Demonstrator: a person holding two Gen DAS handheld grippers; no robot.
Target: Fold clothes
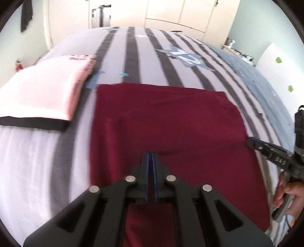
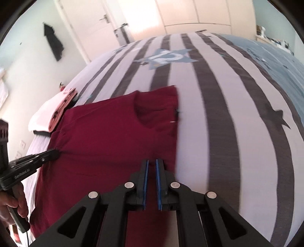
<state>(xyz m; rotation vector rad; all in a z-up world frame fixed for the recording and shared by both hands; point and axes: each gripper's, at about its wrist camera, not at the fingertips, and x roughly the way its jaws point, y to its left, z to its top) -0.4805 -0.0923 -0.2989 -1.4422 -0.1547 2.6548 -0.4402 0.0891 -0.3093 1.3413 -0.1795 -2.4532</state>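
Striped grey-and-white bed [image 1: 133, 62]: soft, light maroon cotton shirt [image 1: 161, 123] lies half-folded; left gripper [image 1: 151, 154] and right gripper [image 2: 151, 161] each clenched on its near edge, best held at the corners

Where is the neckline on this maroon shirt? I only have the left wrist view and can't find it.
Observer: The right wrist view shows the neckline at the far end of the maroon shirt, away from the person, near its right edge.
Operator: Is my left gripper actually on the fabric?
Observer: Yes. Seen from the side, the left gripper has its jaws shut on the shirt's left edge, and the cloth puckers at that spot.
Operator: What's beyond the bed on the left?
Observer: A white door with a lever handle.
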